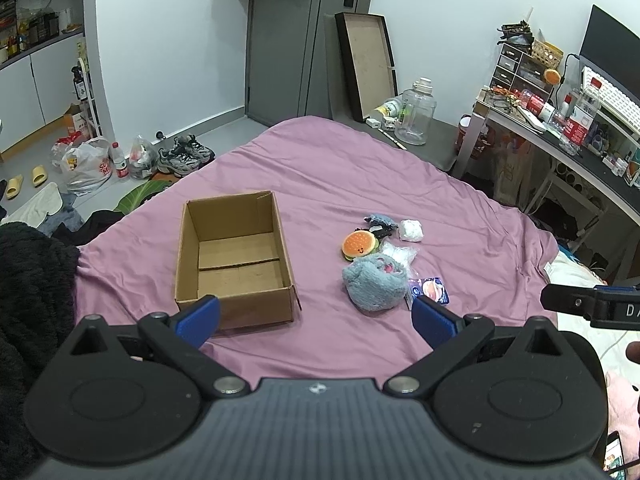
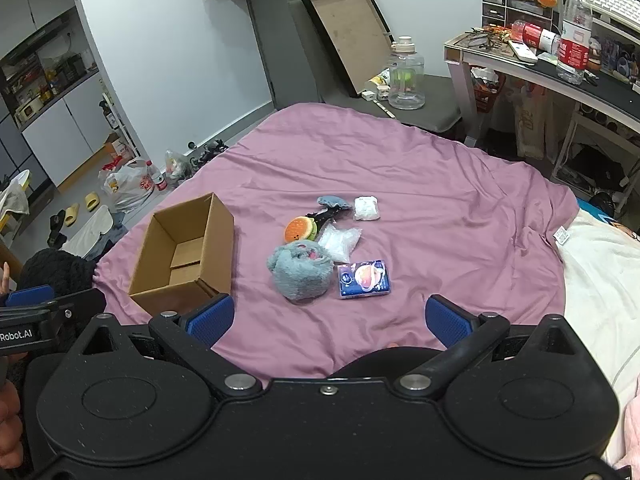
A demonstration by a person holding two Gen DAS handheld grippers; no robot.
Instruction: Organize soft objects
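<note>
An empty open cardboard box (image 1: pixel 234 256) (image 2: pixel 184 252) stands on the pink bed sheet (image 1: pixel 340 176) (image 2: pixel 420 184). To its right lies a small pile: a fluffy grey-blue plush (image 1: pixel 374 282) (image 2: pixel 302 274), an orange burger plush (image 1: pixel 359 244) (image 2: pixel 299 229), a clear plastic bag (image 2: pixel 340 242), a white soft bundle (image 1: pixel 411 230) (image 2: pixel 366 208), a small grey-blue fabric piece (image 2: pixel 332 201) and a blue printed packet (image 1: pixel 430 290) (image 2: pixel 363 279). My left gripper (image 1: pixel 316 318) is open and empty, held above the sheet near the box's front. My right gripper (image 2: pixel 330 318) is open and empty, just in front of the pile.
A black fuzzy garment (image 1: pixel 28 300) lies at the bed's left edge. A cream blanket (image 2: pixel 600 280) lies at the right. A cluttered desk (image 1: pixel 580 136) stands at the right, a large water jug (image 1: pixel 416 112) behind the bed. Shoes and bags sit on the floor (image 1: pixel 120 160).
</note>
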